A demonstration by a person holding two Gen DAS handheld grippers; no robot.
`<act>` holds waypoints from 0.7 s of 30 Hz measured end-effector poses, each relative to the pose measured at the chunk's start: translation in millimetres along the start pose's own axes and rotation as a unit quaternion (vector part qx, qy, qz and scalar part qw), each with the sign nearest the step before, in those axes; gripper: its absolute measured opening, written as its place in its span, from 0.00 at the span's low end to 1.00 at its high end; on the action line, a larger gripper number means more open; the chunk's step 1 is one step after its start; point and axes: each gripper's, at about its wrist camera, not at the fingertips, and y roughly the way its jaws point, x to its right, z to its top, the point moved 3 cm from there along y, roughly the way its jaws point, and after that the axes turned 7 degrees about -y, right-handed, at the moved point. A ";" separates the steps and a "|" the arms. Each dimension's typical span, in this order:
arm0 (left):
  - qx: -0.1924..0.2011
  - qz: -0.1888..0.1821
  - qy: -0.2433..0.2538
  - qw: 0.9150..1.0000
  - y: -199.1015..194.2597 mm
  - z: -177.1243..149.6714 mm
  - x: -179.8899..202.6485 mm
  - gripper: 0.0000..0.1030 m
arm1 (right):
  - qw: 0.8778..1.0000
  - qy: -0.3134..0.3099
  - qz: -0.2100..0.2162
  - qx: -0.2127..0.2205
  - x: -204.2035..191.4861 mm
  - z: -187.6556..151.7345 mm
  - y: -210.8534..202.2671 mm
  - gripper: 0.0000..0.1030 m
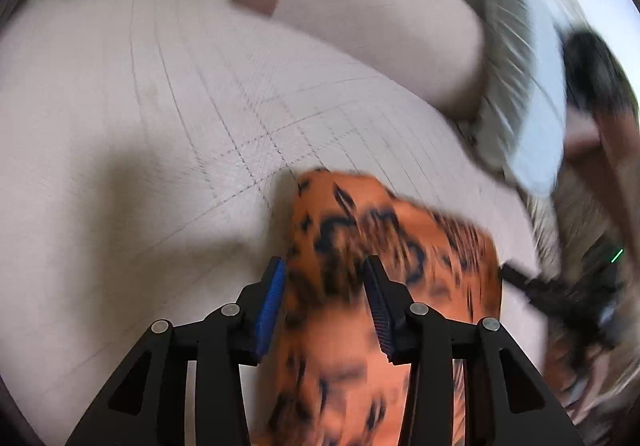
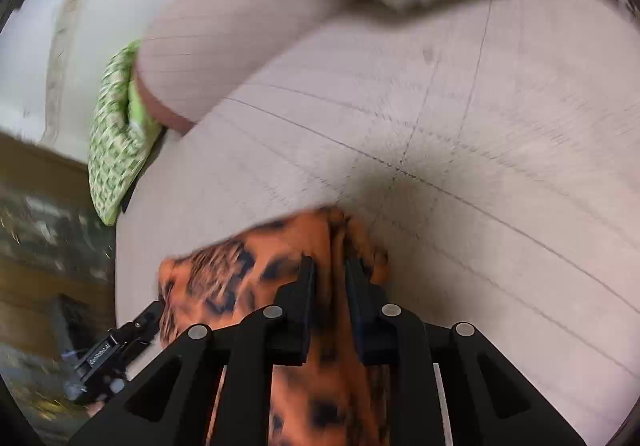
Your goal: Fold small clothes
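Note:
An orange cloth with black leopard-like marks (image 1: 384, 230) lies bunched on the pale checked bed cover (image 1: 160, 126). My left gripper (image 1: 324, 286) stands over its near part. The cloth runs between the blue-padded fingers (image 1: 272, 298), which are well apart and do not clearly press it. In the right wrist view the same cloth (image 2: 240, 270) passes up through my right gripper (image 2: 331, 278), whose jaws are nearly together and pinch a fold of it. The left gripper (image 2: 152, 310) shows at the cloth's left edge. The right gripper (image 1: 532, 284) is a dark blur at the cloth's right edge.
A green patterned cushion (image 2: 116, 142) leans at the bed's far left. A pale pillow (image 1: 380, 18) and a grey-and-white striped fabric (image 1: 508, 58) lie at the back. The bed's edge (image 2: 120, 230) drops to a brown floor.

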 end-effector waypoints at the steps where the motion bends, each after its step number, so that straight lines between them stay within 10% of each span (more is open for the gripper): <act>1: 0.012 0.009 0.015 1.000 -17.1 -14.2 4.5 0.48 | 1.000 -0.011 0.004 0.004 -7.1 -8.6 -11.3 0.31; 3: 0.033 0.021 0.027 0.999 -41.6 -47.0 15.8 0.52 | 1.000 -0.026 0.007 0.013 -20.5 -38.1 -39.6 0.49; 11: 0.079 0.111 0.094 0.986 -134.6 -205.4 55.9 0.60 | 0.997 -0.063 -0.029 0.023 -47.0 -178.9 -132.6 0.58; 16: 0.122 0.135 0.098 0.978 -194.0 -255.1 89.7 0.63 | 0.981 -0.134 -0.131 0.054 -76.5 -223.6 -178.1 0.69; 21: 0.197 0.165 0.104 0.961 -253.9 -286.8 114.2 0.63 | 0.971 -0.169 -0.145 0.083 -109.8 -252.8 -222.1 0.73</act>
